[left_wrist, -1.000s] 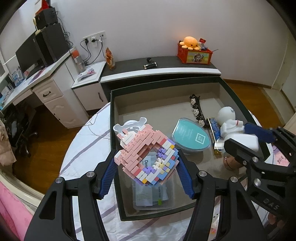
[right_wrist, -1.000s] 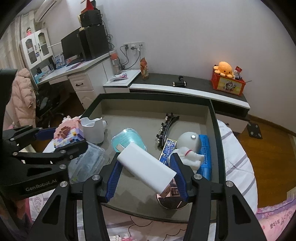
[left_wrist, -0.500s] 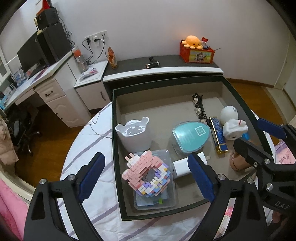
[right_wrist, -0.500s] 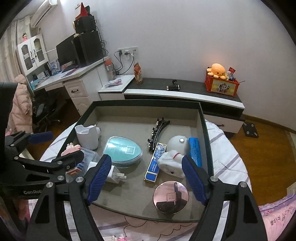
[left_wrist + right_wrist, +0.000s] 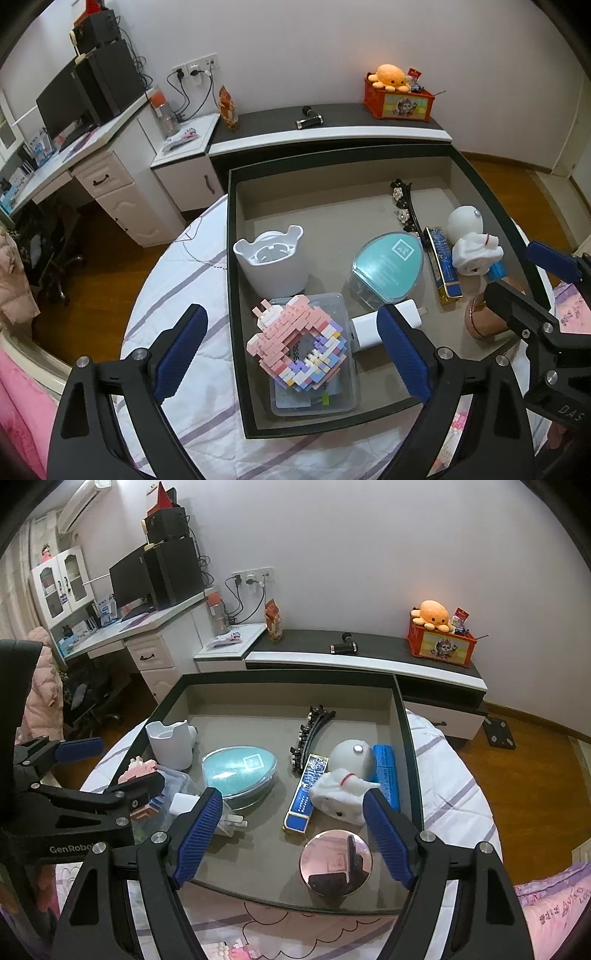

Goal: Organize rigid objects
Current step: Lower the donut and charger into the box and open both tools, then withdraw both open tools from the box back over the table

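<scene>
Tray [image 5: 236, 295] holds one brick model [image 5: 301, 345], one white charger [image 5: 369, 328], one astronaut figure [image 5: 343, 775]; left gripper [image 5: 291, 354] and right gripper [image 5: 291, 834] both wide apart, empty.

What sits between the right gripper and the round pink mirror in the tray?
Nothing visible. The right gripper hangs open above the tray, and the round pink mirror lies bare below it, apart from the white plush.
</scene>
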Demonstrator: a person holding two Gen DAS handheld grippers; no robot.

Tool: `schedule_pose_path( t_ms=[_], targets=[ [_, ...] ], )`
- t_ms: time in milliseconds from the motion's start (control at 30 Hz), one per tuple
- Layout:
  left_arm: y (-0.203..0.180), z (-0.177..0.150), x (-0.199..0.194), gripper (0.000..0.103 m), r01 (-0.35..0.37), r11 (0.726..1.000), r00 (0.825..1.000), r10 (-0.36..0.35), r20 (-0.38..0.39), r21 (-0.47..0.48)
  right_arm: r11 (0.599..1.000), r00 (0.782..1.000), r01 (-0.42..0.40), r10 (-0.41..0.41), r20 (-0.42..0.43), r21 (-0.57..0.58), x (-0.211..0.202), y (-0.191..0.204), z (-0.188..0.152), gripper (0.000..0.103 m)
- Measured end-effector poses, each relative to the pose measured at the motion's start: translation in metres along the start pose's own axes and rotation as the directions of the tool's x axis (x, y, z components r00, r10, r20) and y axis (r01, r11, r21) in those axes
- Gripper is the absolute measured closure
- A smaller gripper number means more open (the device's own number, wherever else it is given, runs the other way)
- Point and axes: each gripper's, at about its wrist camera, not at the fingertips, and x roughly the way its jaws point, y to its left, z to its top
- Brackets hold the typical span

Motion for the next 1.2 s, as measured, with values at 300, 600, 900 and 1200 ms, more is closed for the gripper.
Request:
schedule_pose_path(
  t_ms=[300, 600, 900, 1200],
  targets=[
    [-0.002, -0.011, -0.043, 0.009, 0.008, 1.0, 0.997, -0.008, 0.07, -0.008, 1.0, 0.998, 0.028, -0.028, 0.063, 0.004, -0.041, 0.002, -0.004, 0.023],
    [-0.011, -0.037, -0.113, 0.005, -0.011, 1.0, 0.98, 0.011, 0.201, -0.001, 0.998, 0.986, 0.056, -0.056, 0.158, 0.005, -0.108, 0.013, -0.022, 0.023],
    [-0.02, -0.083, -0.183, 0.0, -0.014, 1.0, 0.943, 0.013, 0.334, -0.001, 0.995, 0.955, 0.101, -0.092, 0.281, -0.016, -0.18, 0.031, -0.058, 0.023],
    [-0.018, -0.136, -0.227, 0.0, -0.026, 0.996, 0.891, 0.06, 0.451, -0.081, 0.984, 0.911, 0.176, -0.164, 0.379, 0.005, -0.233, 0.043, -0.097, 0.022]
  ],
)
